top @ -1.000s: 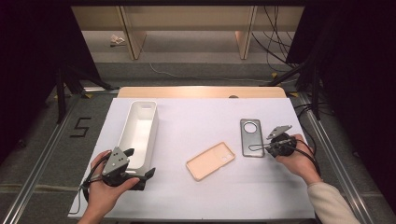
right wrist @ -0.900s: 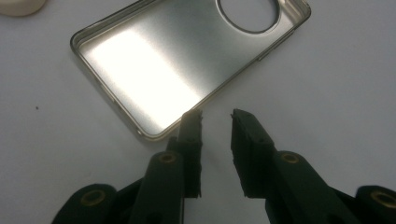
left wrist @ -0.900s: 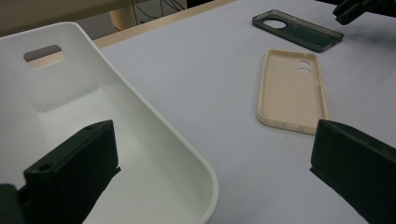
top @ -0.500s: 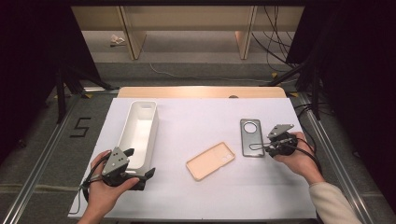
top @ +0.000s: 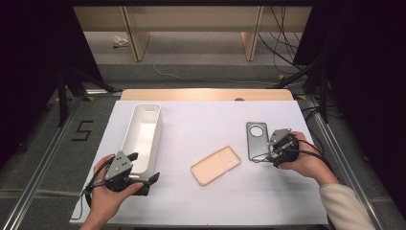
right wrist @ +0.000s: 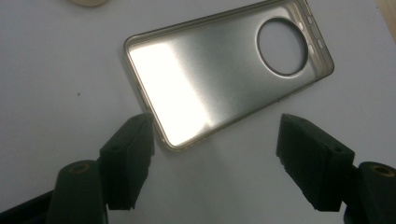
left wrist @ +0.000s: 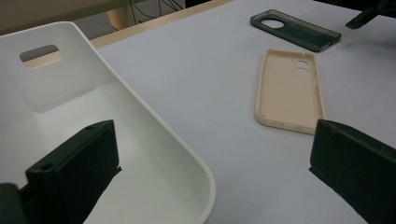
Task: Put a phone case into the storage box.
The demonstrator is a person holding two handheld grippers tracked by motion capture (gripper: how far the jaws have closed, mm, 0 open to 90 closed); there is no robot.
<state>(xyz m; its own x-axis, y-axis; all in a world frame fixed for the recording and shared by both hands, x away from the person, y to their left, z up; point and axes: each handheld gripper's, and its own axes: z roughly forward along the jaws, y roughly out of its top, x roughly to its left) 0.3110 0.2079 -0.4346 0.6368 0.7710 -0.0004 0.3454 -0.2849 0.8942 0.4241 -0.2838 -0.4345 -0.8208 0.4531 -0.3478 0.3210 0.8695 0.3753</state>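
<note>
Glossy grey phone case point(right wrist: 219, 74), smooth plastic

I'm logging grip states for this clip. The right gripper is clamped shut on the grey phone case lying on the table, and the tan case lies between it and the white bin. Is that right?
Not quite. The right gripper is open: in the right gripper view its jaws stand wide, having just been opening, and the grey phone case lies free on the table. The tan case does lie between it and the white bin.

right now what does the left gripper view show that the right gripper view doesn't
Left gripper view alone: the white bin under the left gripper, whose open jaws straddle its rim, and the whole beige phone case. Right gripper view alone: the right gripper, its jaws just opened, nothing between them. Both: the dark phone case lying flat on the white table.
</note>
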